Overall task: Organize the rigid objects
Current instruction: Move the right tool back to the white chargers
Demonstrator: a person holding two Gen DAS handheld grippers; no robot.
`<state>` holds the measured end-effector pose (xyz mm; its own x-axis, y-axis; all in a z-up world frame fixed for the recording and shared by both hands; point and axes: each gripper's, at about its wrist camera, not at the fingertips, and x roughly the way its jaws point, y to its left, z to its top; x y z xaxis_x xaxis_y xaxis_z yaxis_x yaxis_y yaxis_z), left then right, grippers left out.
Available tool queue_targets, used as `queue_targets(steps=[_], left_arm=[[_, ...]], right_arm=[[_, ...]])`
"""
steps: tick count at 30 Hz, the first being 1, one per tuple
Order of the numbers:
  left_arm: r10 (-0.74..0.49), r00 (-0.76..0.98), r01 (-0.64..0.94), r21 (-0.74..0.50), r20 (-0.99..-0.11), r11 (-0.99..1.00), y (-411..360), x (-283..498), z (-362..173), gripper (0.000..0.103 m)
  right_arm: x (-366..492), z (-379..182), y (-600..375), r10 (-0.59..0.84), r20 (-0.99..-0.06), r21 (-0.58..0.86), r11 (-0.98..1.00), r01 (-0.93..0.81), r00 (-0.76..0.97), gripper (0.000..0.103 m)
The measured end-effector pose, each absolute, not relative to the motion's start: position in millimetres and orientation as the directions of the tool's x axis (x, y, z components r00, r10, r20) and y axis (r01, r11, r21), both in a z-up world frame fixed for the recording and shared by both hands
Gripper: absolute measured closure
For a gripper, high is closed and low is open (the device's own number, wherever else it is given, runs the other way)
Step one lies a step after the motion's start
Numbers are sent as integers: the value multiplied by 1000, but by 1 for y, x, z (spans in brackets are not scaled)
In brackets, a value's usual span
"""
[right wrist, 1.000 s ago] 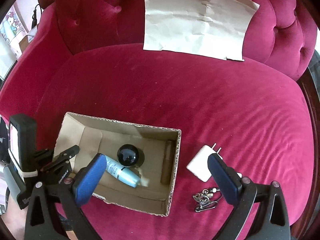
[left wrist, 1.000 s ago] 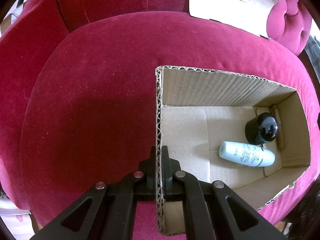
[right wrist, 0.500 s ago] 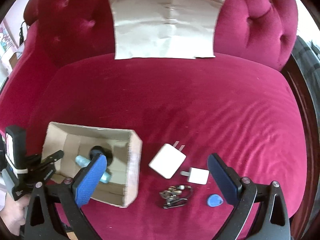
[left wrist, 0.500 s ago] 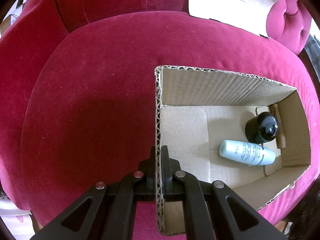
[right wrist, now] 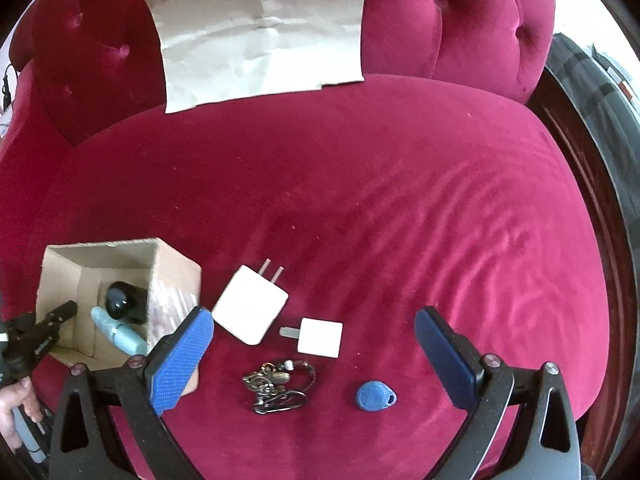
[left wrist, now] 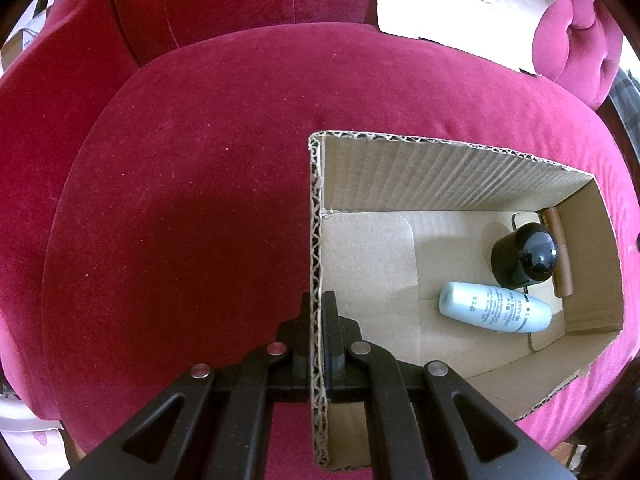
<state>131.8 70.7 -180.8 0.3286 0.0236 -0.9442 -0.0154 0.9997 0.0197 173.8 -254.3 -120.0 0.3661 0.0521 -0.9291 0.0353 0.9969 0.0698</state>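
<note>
Left hand-held gripper (left wrist: 318, 320) clamped on cardboard box (left wrist: 460, 176) wall, right hand-held gripper (right wrist: 314, 344) spread apart above small white charger (right wrist: 320, 337), key bunch (right wrist: 276, 386), blue key fob (right wrist: 375, 395) on red velvet seat (right wrist: 360, 200)

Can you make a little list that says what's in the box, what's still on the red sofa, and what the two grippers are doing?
In the cardboard box: pale blue bottle lying down, black round-topped jar, brown stick-shaped thing
On the sofa seat: big white charger, small white charger, bunch of keys, blue key fob
On the sofa back: brown paper sheet
Left gripper: pinching the box wall
Right gripper: open, empty, above the chargers and keys
</note>
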Motion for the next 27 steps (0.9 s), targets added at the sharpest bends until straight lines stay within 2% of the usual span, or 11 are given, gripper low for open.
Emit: queue_targets(steps=[27], left_arm=[[30,323,-20,25,-946,999,68,135,-181,100]], right_arm=[[186,-193,-247,18,-970,24,999,22,242,0]])
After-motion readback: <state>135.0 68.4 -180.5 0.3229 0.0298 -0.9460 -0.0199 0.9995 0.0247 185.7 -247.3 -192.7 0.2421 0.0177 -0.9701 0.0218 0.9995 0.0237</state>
